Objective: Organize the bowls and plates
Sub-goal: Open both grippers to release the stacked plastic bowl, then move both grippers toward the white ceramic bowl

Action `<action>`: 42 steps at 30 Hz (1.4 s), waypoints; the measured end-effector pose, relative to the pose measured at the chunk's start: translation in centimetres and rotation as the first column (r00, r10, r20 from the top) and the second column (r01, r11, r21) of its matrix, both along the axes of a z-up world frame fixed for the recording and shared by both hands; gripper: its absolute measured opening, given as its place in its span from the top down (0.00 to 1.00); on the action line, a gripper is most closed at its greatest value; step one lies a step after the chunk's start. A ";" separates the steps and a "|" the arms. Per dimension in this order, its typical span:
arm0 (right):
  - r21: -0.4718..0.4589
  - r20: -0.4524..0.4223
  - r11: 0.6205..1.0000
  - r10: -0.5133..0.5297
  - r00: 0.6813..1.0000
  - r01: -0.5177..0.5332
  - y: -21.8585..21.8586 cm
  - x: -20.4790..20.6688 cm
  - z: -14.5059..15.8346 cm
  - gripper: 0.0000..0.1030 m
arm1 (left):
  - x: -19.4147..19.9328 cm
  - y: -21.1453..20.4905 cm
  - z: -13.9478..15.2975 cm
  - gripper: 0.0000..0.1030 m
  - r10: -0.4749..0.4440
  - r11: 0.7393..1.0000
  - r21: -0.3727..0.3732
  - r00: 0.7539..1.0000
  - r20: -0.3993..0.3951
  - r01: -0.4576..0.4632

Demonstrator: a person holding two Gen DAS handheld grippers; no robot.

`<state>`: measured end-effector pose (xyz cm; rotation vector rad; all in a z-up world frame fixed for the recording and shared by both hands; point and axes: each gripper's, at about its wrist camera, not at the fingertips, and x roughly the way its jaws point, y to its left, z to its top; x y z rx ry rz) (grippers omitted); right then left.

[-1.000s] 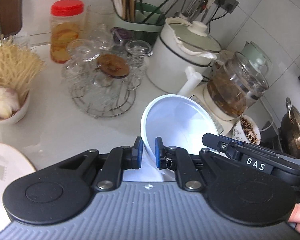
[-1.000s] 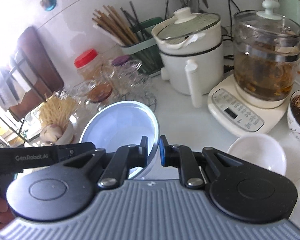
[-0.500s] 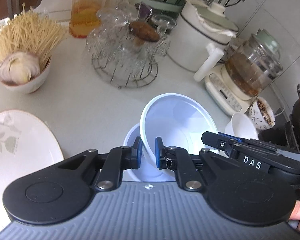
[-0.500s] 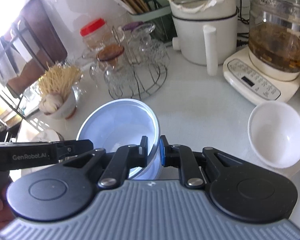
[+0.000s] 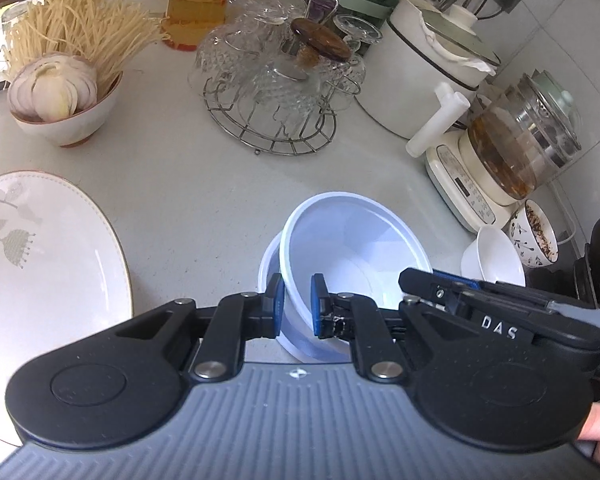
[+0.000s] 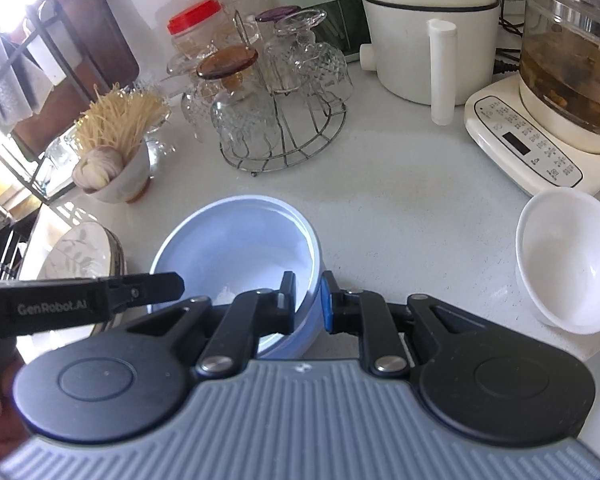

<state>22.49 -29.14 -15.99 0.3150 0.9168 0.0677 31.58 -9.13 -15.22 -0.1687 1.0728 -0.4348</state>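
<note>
Pale speckled countertop fills your left wrist view, with the wire glass rack standing in the middle of it. On the near side of that rack your left gripper pinches the near rim of the blue-white bowl, one pad outside the wall and one inside. That bowl sits tilted in a second bowl of the same kind, whose rim peeks out on the side toward the floral plate. A small white bowl lies beyond the stack, away from the plate, beside the kettle base. Your other gripper reaches in across the bowl's far rim.

From the right wrist, the same rack stands past the stack. Your right gripper straddles the bowl's rim, and its jaws are opening, the rim between them; the outer pad looks apart from the wall. The small white bowl sits well off toward the kettle, tipped on its side; the plates lie on the opposite side of the stack.

These bowls look thin, light and glossy, likely plastic, so they should flex a little and may slip. Take the rim only, and let go gently so the nested bowl settles level rather than rocking
</note>
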 end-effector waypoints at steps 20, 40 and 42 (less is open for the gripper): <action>0.029 0.113 0.997 -0.077 0.991 0.075 -1.3 -1.4 2.6 0.59 | -0.8 -0.2 2.8 0.60 -0.041 0.999 -0.002 0.996 0.080 0.041; 0.003 0.236 0.972 -0.229 0.944 0.235 -3.9 -7.4 7.8 0.59 | -3.1 -4.8 7.3 0.60 -0.194 0.981 0.012 0.968 0.161 0.194; -0.008 0.244 0.967 -0.244 0.938 0.254 -4.1 -8.0 7.9 0.59 | -3.3 -5.2 7.2 0.60 -0.206 0.978 0.010 0.966 0.157 0.207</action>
